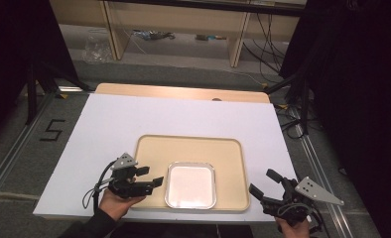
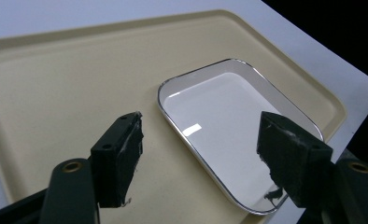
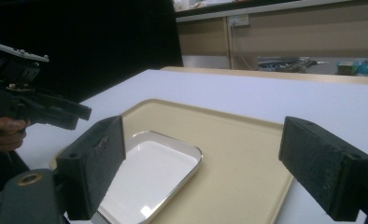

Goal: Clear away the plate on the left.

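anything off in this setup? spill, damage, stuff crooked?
Nothing stands out. The white dish sits flat and empty on the beige tray, square to it, near its front edge. No spill. Left tongs and right tongs are both open and holding nothing. The pads look scuffed, apparently just wear.

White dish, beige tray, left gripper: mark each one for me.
white dish (image 1: 190, 184), high view, middle of its floor.
beige tray (image 1: 188, 148), high view, bare far part.
left gripper (image 1: 150, 177), high view, midway between its open fingertips.
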Tool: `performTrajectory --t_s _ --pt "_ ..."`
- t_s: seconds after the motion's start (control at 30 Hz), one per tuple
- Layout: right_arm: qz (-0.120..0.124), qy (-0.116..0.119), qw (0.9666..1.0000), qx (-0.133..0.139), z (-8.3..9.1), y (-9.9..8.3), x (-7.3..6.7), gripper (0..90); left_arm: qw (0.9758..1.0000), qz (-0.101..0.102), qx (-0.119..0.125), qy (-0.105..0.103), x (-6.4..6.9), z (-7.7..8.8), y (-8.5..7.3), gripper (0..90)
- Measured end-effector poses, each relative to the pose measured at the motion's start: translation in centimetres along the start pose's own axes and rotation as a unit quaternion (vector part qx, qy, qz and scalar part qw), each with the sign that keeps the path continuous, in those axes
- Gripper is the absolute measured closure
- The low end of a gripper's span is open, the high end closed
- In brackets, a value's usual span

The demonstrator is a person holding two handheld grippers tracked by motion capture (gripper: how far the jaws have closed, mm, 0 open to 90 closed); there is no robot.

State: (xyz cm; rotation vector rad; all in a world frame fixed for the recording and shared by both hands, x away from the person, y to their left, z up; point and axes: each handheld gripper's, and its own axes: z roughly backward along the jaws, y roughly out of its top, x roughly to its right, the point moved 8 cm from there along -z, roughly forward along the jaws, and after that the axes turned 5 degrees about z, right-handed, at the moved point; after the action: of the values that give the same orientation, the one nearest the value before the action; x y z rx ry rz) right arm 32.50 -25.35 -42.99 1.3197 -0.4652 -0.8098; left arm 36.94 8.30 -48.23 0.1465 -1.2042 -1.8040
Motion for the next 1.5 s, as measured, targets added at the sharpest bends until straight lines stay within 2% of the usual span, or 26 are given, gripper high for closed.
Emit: performTrajectory --t_s 0.07,0.1,0.17,0.23,0.53,0.6,0.67,0.77,0.8,0.9,0.97,1.03,1.07,1.1,1.17,1.33,1.37,1.43,1.47,1.5 --pt "-0.001 0.000 1.0000 0.001 0.0 0.0 0.0 15.5 1.0000 -0.004 0.006 -0.003 0.0 0.1 0.1 30.6" --pt "-0.001 0.000 1.0000 0.000 0.0 0.0 0.0 15.5 1.0000 0.002 0.006 -0.001 0.0 0.2 0.1 30.6" --pt "0.000 0.000 1.0000 -0.002 0.0 0.0 0.0 15.5 0.9999 -0.003 0.011 0.004 -0.2 0.5 0.3 30.5" --pt "0.000 0.000 1.0000 0.000 0.0 0.0 0.0 15.5 0.9998 0.003 0.021 0.005 -0.3 0.6 0.4 30.5" --pt "0.001 0.000 1.0000 -0.004 0.0 0.0 0.0 15.5 0.9992 -0.011 0.034 0.017 -0.7 1.5 0.6 30.0" --pt "0.009 -0.002 0.9999 -0.007 0.1 -0.1 0.2 15.5 0.9987 -0.012 0.046 0.019 -0.7 2.0 0.7 30.0" --pt "0.002 0.000 1.0000 -0.004 0.0 -0.1 0.0 15.5 0.9982 -0.020 0.053 0.019 -0.8 2.3 0.8 30.0" --pt "0.009 -0.002 0.9999 -0.007 0.0 -0.1 0.1 15.5 0.9976 -0.023 0.063 0.018 -0.9 2.7 0.9 29.9" --pt "0.009 -0.002 0.9999 -0.007 0.0 -0.1 0.1 15.5 0.9974 -0.019 0.067 0.019 -0.8 2.8 0.9 29.9" --pt "0.010 -0.002 0.9999 -0.010 0.1 -0.1 0.1 15.5 0.9968 -0.035 0.070 0.017 -0.8 3.1 0.9 29.5" --pt "0.004 0.000 0.9999 -0.009 0.1 -0.1 0.1 15.5 0.9963 -0.036 0.076 0.018 -0.8 3.4 0.9 29.1" --pt "0.014 -0.003 0.9999 -0.010 0.1 -0.1 0.2 15.5 0.9960 -0.041 0.078 0.013 -0.7 3.6 0.9 28.9" --pt "0.010 -0.002 0.9999 -0.010 0.1 -0.1 0.1 15.5 0.9958 -0.037 0.082 0.014 -0.7 3.7 0.9 28.8" --pt "0.010 -0.002 0.9999 -0.010 0.1 -0.1 0.1 15.5 0.9955 -0.048 0.082 0.011 -0.7 3.9 0.9 28.6" --pt "0.009 -0.002 0.9999 -0.010 0.1 -0.1 0.1 15.5 0.9956 -0.040 0.084 0.011 -0.7 4.0 0.9 27.8" --pt "0.009 -0.003 0.9999 -0.011 0.0 -0.1 0.1 15.5 0.9952 -0.045 0.087 0.005 -0.8 4.7 0.9 23.0" --pt "0.009 -0.004 0.9999 -0.010 0.0 -0.1 0.1 15.5 0.9952 -0.039 0.089 0.009 -0.8 4.8 0.8 21.8" --pt "0.009 -0.003 0.9999 -0.011 0.0 -0.1 0.1 15.5 0.9949 -0.047 0.089 0.013 -1.0 5.1 0.8 19.1" --pt "0.009 -0.003 0.9999 -0.011 0.0 -0.1 0.1 15.5 0.9949 -0.045 0.089 0.014 -1.1 5.2 0.7 18.3" --pt "0.012 -0.003 0.9999 -0.011 0.0 -0.1 0.2 15.5 0.9949 -0.034 0.093 0.018 -1.1 5.3 0.7 17.6"
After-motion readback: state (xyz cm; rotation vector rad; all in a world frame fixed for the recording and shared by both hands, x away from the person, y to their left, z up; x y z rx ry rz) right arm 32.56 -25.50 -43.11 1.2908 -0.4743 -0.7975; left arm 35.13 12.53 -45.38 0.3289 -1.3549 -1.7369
